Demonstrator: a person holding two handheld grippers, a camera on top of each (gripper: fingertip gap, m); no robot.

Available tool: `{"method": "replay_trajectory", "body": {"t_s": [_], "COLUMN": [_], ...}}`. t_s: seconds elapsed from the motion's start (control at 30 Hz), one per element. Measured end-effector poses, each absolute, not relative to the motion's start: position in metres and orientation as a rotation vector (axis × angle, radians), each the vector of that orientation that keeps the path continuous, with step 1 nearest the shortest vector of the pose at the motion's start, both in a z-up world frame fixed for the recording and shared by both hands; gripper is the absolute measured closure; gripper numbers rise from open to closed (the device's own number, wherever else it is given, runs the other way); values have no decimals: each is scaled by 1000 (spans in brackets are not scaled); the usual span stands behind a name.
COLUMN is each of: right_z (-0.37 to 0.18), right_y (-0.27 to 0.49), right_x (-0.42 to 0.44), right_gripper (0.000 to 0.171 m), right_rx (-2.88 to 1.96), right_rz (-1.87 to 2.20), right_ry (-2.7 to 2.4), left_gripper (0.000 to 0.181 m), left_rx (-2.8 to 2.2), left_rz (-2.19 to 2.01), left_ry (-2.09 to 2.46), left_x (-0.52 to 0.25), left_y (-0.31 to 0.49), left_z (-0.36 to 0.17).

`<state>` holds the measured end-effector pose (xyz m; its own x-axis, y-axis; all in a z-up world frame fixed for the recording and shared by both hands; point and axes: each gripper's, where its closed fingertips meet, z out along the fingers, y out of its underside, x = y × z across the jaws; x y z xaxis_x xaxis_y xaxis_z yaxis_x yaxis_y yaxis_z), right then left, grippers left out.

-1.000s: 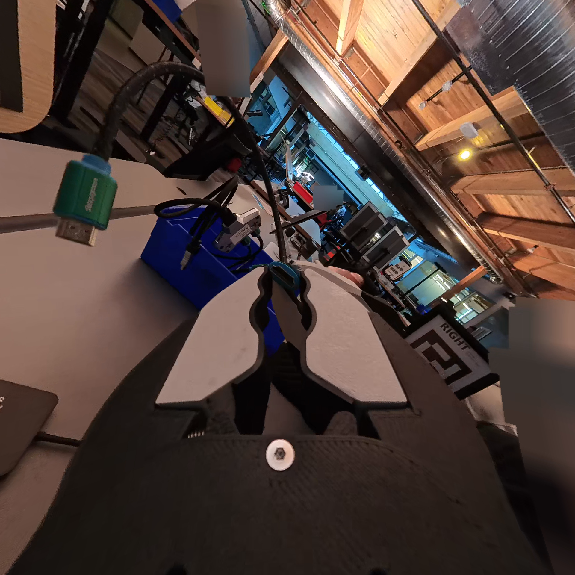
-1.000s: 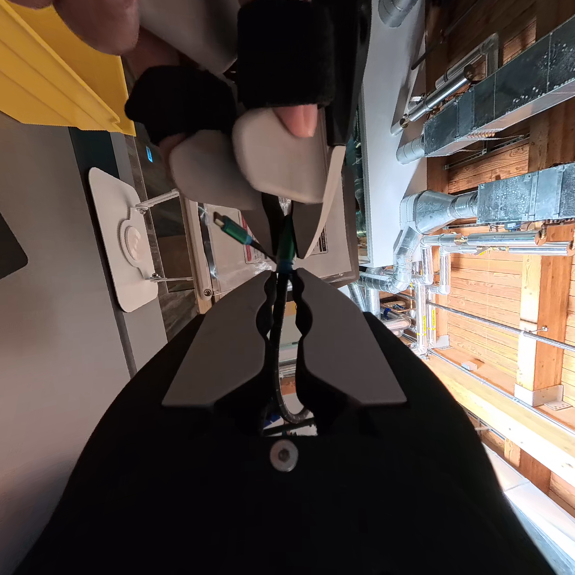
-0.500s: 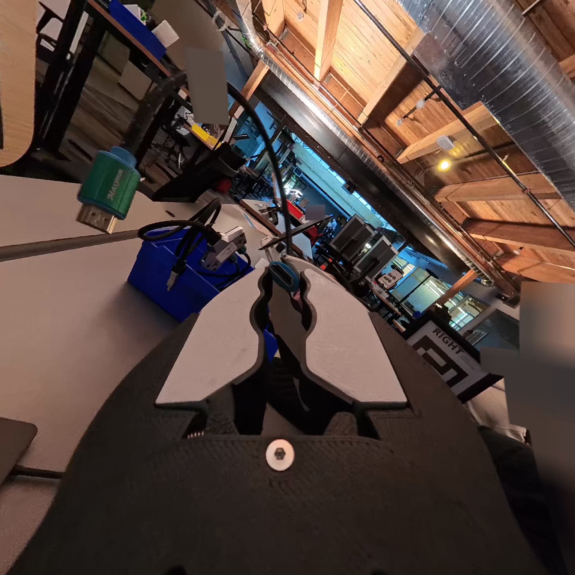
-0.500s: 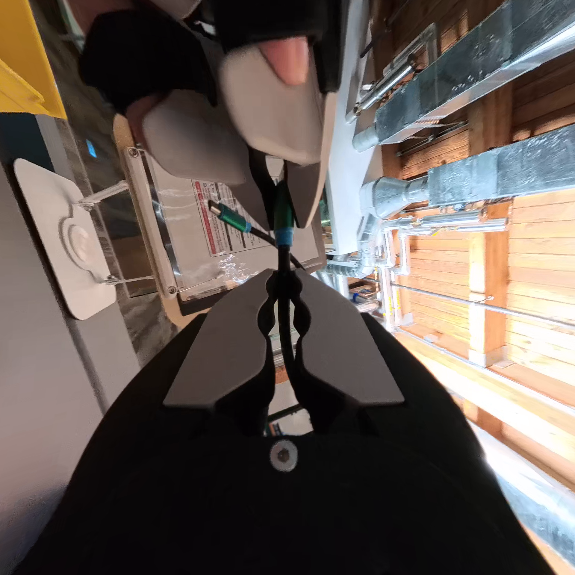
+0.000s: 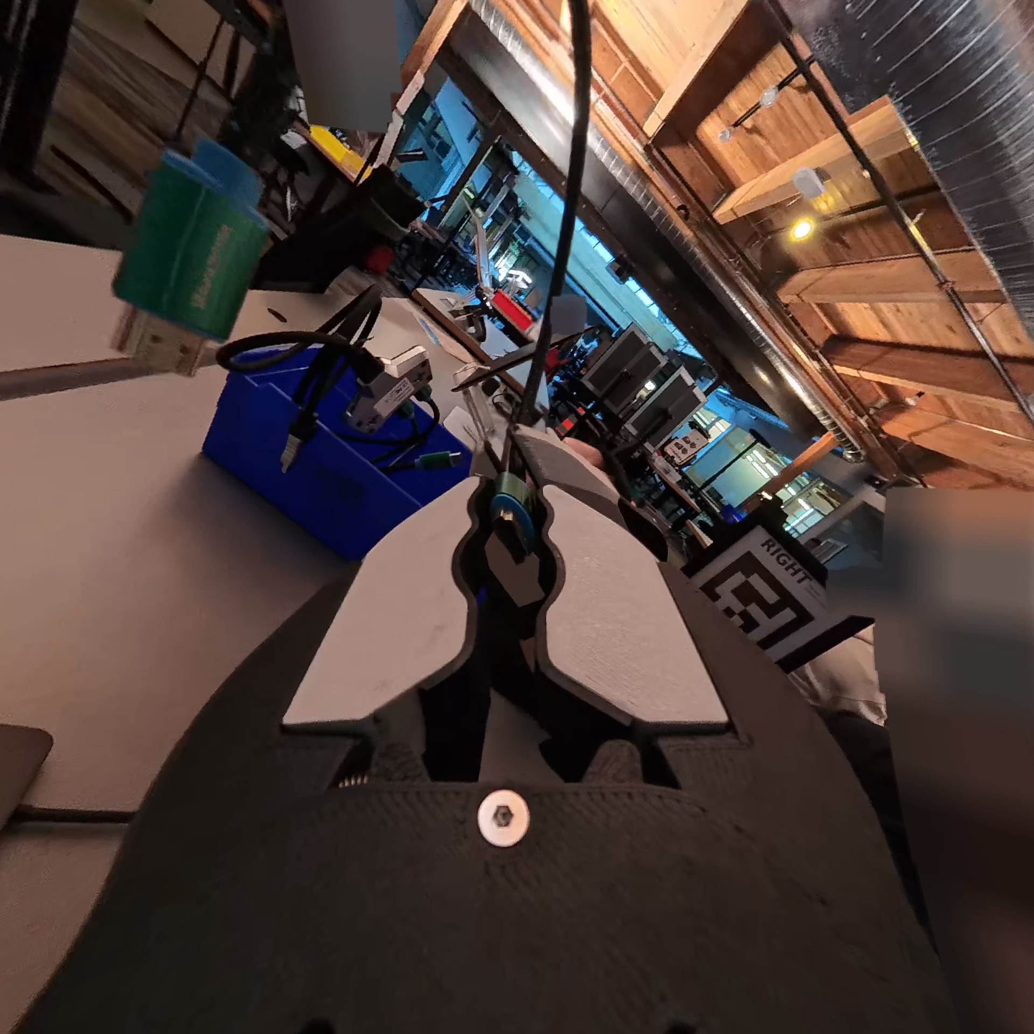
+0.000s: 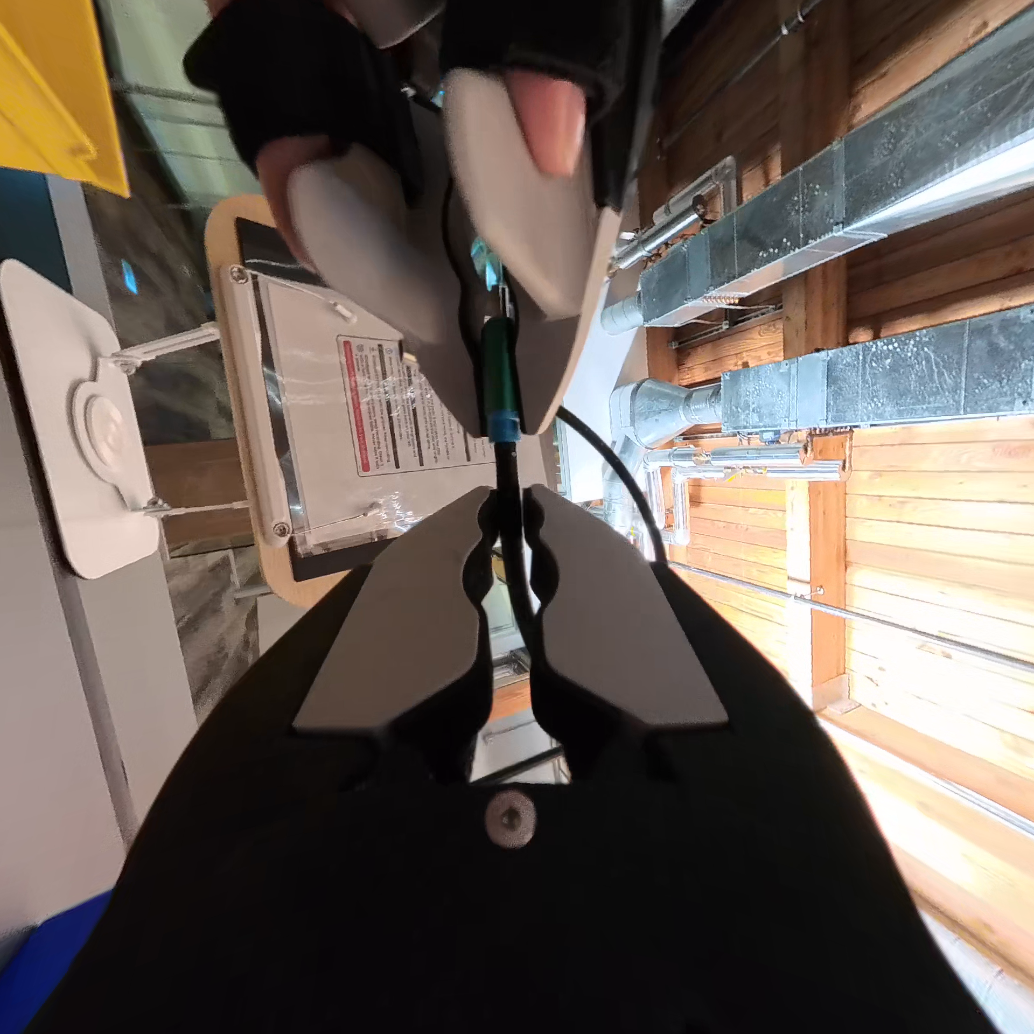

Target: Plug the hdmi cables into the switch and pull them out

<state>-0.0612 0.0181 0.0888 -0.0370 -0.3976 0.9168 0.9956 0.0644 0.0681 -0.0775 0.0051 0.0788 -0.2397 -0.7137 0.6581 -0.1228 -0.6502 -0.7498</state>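
Your left gripper [image 5: 506,523] clamps the green-and-blue metal-tipped plug [image 5: 510,517]; your right gripper [image 6: 508,495] pinches its limp black cable [image 6: 512,537]. Grip the rigid plug shell, not the cord.

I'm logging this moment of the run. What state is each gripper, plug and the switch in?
left gripper: shut on small green plug
small green plug: clamped, unplugged
right gripper: shut on black cable
black cable: held below that plug
large green plug: dangling free
switch: in blue bin, cables attached
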Motion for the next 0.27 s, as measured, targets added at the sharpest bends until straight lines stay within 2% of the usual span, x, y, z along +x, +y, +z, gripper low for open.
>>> {"method": "replay_trajectory", "body": {"t_s": [0.13,0.27], "right_z": [94,85], "right_y": [11,-7], "right_x": [-73,-104], "right_gripper": [152,160], "right_rx": [-805,-741], "right_rz": [-1247,-1003], "right_ry": [-988,-1109], "left_gripper": [169,169], "left_rx": [-1546,-1477], "left_rz": [-1969,-2025], "left_ry": [947,875], "left_x": [-85,-102], "left_y": [11,21], "left_z": [91,108]}}
